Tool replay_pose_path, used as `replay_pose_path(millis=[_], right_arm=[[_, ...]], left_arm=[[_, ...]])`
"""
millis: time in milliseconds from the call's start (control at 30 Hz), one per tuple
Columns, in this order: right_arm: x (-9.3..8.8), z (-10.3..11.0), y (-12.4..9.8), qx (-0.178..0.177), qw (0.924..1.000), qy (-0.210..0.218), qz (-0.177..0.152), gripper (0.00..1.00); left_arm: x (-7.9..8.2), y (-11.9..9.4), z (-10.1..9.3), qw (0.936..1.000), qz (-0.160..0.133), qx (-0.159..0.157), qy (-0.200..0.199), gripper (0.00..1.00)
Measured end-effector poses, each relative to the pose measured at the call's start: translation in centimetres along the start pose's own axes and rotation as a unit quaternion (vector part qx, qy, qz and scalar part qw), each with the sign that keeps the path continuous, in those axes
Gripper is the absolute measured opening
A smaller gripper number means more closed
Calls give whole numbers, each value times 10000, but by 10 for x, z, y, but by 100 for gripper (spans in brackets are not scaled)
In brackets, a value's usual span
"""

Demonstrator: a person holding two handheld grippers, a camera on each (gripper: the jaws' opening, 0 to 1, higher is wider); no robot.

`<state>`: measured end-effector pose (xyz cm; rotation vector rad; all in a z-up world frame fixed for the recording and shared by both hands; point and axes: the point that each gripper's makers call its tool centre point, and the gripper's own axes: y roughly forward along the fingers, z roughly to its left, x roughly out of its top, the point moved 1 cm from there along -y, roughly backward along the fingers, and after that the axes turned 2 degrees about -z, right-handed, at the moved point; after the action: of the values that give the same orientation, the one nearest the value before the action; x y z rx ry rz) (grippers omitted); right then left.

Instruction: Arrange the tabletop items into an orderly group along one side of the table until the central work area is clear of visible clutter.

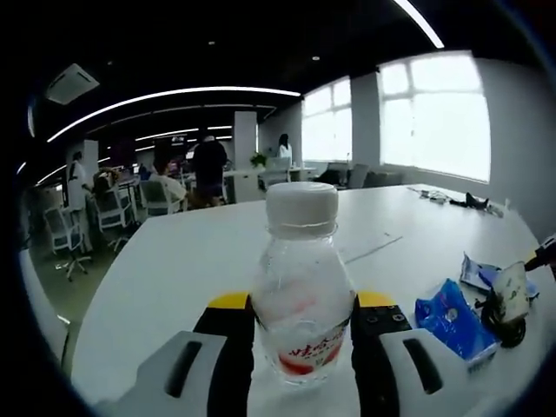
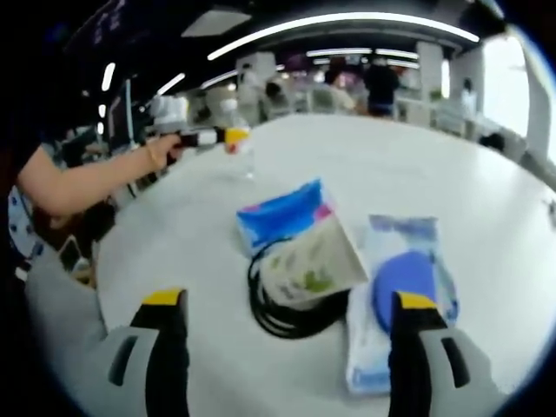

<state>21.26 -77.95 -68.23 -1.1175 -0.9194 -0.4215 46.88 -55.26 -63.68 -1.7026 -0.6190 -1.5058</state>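
Plenty of open table, clutter bunching up on one side

A clear bottle (image 1: 301,291) is sitting between the left gripper (image 1: 301,347) jaws, with bare white table (image 1: 200,252) stretching ahead and to its left. The right gripper (image 2: 291,347) jaws are standing wide apart, and a black cable coil (image 2: 287,314), a small packet (image 2: 311,261), a blue pouch (image 2: 282,215) and a clear bag (image 2: 401,295) are sitting right ahead, blocking the way.

Bottle (image 1: 301,295) base hidden between fingers (image 1: 233,347); clear packet (image 2: 401,295) near end cut by finger
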Motion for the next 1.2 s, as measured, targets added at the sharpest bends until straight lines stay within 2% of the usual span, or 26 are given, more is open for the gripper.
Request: replay_pose_path(millis=[100, 400, 533, 767, 900, 967, 1033, 1100, 1200], right_arm=[[1, 0, 1, 37, 10000, 23, -12, 94], [7, -4, 1, 23, 9999, 76, -126, 94], [6, -4, 0, 30, 9999, 80, -98, 94], [11, -5, 0, 37, 9996, 208, -199, 94], [15, -6, -1, 10, 9995, 201, -260, 94], [18, -7, -3, 5, 9994, 158, -293, 94], [20, -8, -3, 2, 9994, 145, -306, 94], [22, -9, -4, 21, 9994, 117, -325, 94], [27, -10, -4, 65, 9993, 101, -367, 94]], left_arm=[[0, 0, 0, 10000, -19, -19, -95, 42], [1, 1, -2, 9999, -19, -121, -33, 42], [2, 2, -3, 9999, 123, -97, 5, 42], [1, 1, -4, 9998, 187, -77, 24, 44], [3, 1, -4, 9999, 142, -3, 22, 53], [10, -1, -5, 10000, 7, -17, -51, 57], [13, -2, -7, 10000, 3, -19, -59, 61], [17, -7, -17, 10000, 20, 1, 48, 64], [19, -11, -23, 10000, 54, 1, 23, 76]])
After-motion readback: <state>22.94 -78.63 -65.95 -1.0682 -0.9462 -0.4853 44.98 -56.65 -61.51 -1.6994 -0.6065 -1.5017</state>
